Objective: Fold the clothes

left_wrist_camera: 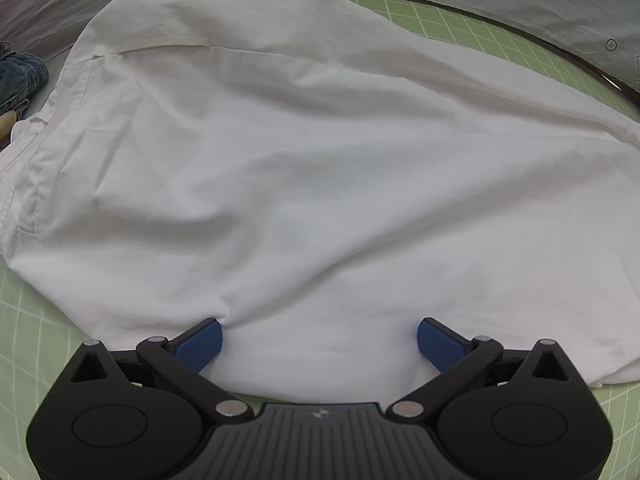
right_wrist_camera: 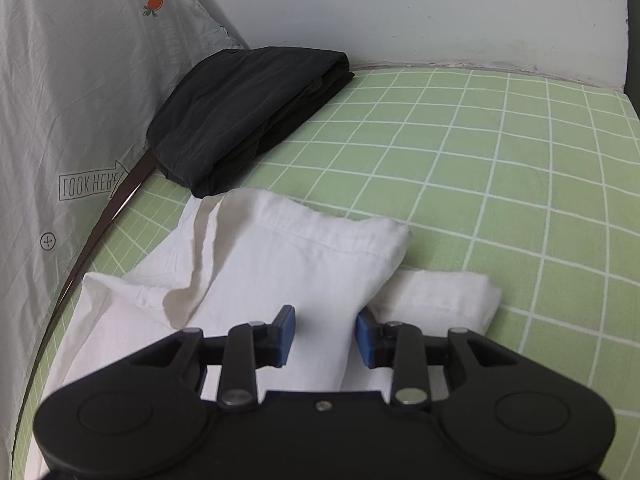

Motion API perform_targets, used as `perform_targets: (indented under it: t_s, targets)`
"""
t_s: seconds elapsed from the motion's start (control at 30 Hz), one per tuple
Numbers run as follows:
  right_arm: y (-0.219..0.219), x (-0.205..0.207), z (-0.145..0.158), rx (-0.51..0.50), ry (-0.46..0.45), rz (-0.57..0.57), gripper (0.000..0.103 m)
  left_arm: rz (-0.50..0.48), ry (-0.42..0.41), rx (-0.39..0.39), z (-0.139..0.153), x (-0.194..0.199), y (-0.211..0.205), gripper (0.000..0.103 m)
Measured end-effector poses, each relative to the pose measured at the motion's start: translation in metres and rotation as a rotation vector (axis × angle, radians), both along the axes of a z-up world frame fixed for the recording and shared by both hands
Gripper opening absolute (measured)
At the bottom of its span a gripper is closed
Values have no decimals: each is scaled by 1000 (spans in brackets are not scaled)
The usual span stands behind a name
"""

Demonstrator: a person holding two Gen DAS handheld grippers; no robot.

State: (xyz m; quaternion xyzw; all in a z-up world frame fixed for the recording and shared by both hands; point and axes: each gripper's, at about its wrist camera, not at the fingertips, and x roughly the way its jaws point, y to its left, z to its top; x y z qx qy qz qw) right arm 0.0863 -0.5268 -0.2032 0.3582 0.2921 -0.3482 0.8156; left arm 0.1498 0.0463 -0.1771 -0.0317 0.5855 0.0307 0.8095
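With the white garment spread on the green checked bed sheet, left tongs stand released over its hem and right tongs, partly parted, straddle a fold ungripped.

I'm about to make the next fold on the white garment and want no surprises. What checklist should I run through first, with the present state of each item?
1. Left claw open and free of cloth: ok, jaws stand wide over the white garment.
2. Right claw gripping: cannot tell; a white fold lies between narrowly parted pads.
3. Garment flat: not ok, wrinkled, with a leg end lying over the other.
4. Green checked sheet bare to the right of the garment: ok.
5. Folded black garment apart from the white one: cannot tell, edges look close.
6. Blue denim apart from the white garment: ok.
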Motion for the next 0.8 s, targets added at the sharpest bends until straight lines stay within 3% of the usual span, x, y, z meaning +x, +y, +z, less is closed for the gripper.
perform_targets:
  t_s: [0.07,0.17,0.47,0.6,0.8]
  targets:
    - [-2,3,2,2,4,2,10,3,-1,1,0,0,0,103]
    - [-4,-2,12,1,-28,-8,3,6,-4,3,0,0,-1,103]
    - [18,-43,97,-136,-180,-28,1,0,-7,0,-2,2,0,103]
    - [25,-63,104,-134,-179,-43,1,-6,-6,-1,-2,5,2,103]
    - [22,-84,86,-104,-117,-113,0,-19,1,-5,-2,7,2,103]
